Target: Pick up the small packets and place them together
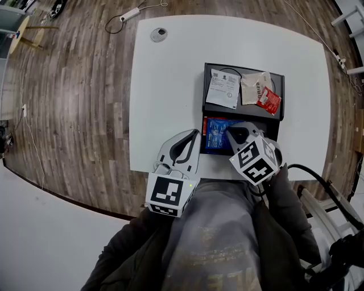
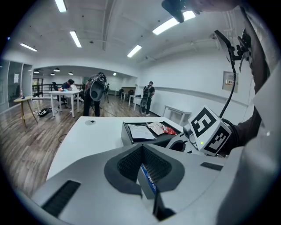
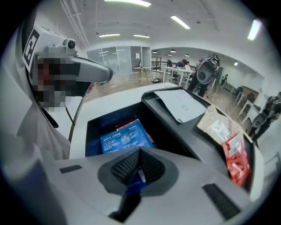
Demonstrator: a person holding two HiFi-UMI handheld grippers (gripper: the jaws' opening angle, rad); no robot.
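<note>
A black tray (image 1: 250, 112) on the white table holds a white sheet (image 1: 222, 88), a beige packet (image 1: 253, 86) and a red packet (image 1: 269, 101) on its far part. Blue packets (image 1: 215, 136) lie in its near compartment. My right gripper (image 1: 234, 134) reaches down into that compartment. In the right gripper view it (image 3: 137, 176) is shut on the edge of a blue packet (image 3: 136, 185), with another blue packet (image 3: 123, 138) lying beyond. My left gripper (image 1: 194, 135) sits beside the tray's left side. It (image 2: 147, 176) is shut on a thin blue packet (image 2: 149, 182), seen edge-on.
A round grey cable cap (image 1: 159, 34) sits at the table's far left corner. A power strip (image 1: 129, 13) and cables lie on the wood floor beyond. The table's near edge is right under my grippers. People stand at tables far off (image 2: 94, 94).
</note>
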